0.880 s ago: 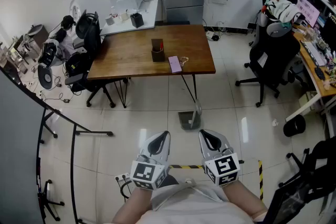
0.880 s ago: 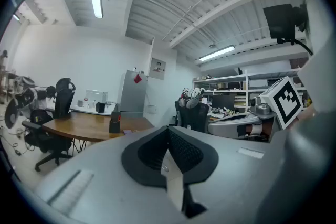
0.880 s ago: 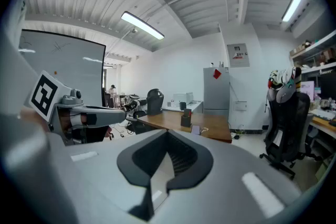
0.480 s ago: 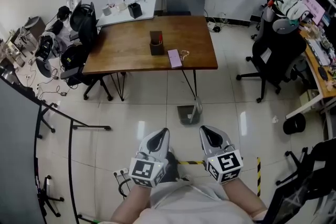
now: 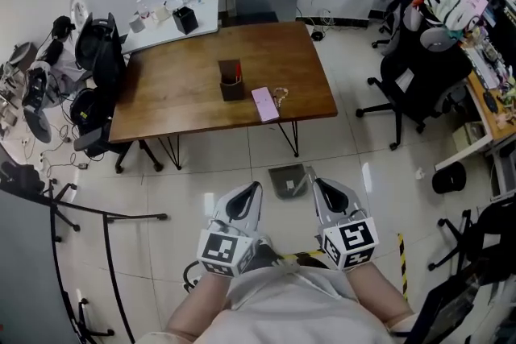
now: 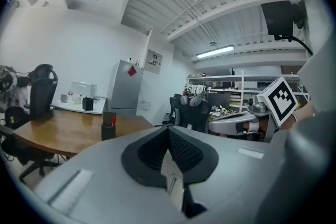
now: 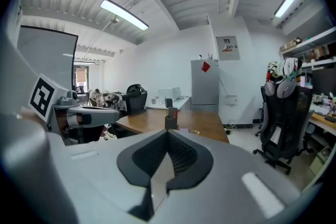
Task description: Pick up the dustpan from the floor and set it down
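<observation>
In the head view, a grey dustpan (image 5: 287, 178) with an upright handle stands on the tiled floor just in front of the wooden table (image 5: 177, 93). My left gripper (image 5: 253, 188) is held low, with its tip just left of the dustpan in this view. Its jaws are shut with nothing between them. My right gripper (image 5: 316, 183) is beside it, with its tip at the dustpan's right edge and covering part of the handle. It is shut and empty too. The left gripper (image 6: 169, 131) and right gripper (image 7: 167, 136) views show closed pads and no dustpan.
On the table are a dark pen holder (image 5: 231, 80) and a pink flat item (image 5: 265, 103). A black office chair (image 5: 411, 68) stands at the right and a thin metal rack (image 5: 81, 213) at the left. Yellow-black tape (image 5: 401, 270) marks the floor near my feet.
The view has moved forward towards the table. Both grippers, still shut, now sit right by the dustpan, which earlier lay a clear gap ahead of them.
</observation>
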Demonstrator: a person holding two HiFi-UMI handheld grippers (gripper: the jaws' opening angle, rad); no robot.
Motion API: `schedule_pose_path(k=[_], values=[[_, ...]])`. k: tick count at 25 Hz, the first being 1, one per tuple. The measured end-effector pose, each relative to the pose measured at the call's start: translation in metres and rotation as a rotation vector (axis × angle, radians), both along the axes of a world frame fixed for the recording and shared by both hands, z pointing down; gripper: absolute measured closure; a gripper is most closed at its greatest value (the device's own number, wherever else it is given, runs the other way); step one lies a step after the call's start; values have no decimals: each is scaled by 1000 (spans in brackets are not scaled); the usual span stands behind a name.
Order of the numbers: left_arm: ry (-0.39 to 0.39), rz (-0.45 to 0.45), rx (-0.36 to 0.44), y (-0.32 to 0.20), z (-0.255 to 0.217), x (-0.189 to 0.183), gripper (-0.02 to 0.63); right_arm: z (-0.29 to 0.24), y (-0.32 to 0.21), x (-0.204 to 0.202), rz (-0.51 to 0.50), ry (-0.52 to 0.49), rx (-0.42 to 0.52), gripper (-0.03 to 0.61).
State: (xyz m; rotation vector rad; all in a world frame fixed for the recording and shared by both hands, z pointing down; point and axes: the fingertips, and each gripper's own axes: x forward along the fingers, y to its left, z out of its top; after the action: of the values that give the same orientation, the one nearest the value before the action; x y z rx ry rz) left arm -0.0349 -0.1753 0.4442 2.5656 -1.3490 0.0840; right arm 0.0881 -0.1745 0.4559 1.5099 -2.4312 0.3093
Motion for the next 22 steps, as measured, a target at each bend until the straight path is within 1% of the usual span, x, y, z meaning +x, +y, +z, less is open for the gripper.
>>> schedule_pose_path(k=[3, 5, 7, 8, 9, 10, 12, 14, 17, 20, 22], values=[[-3, -2, -1, -22, 2, -8, 598, 2, -15, 0, 26, -2, -20, 577], [0, -5, -17, -28, 4, -10, 598, 5, -19, 2, 26, 8, -32, 577], [1, -19, -39, -33, 10, -11, 598, 15, -23, 4, 9, 16, -70, 576], [7, -31, -52, -35, 14, -12, 598, 24, -25, 5, -4, 18, -105, 536], [16, -45, -67, -36, 19, -12, 598, 34, -27, 9, -16, 22, -147, 470], [23, -59, -82, -37, 25, -11, 598, 47, -29, 14, -19, 34, -192, 436], [22, -81, -115, -41, 41, -10, 598, 83, -37, 26, -6, 72, -294, 344], [16, -98, -152, -43, 62, -11, 598, 128, -47, 37, 13, 106, -417, 283], [7, -103, -211, -41, 100, -9, 598, 202, -60, 50, 17, 168, -578, 272], [-11, -111, -242, -40, 139, -11, 598, 271, -74, 56, 21, 186, -713, 272], [-11, -126, -260, -43, 161, -13, 598, 312, -83, 62, 45, 208, -799, 273]])
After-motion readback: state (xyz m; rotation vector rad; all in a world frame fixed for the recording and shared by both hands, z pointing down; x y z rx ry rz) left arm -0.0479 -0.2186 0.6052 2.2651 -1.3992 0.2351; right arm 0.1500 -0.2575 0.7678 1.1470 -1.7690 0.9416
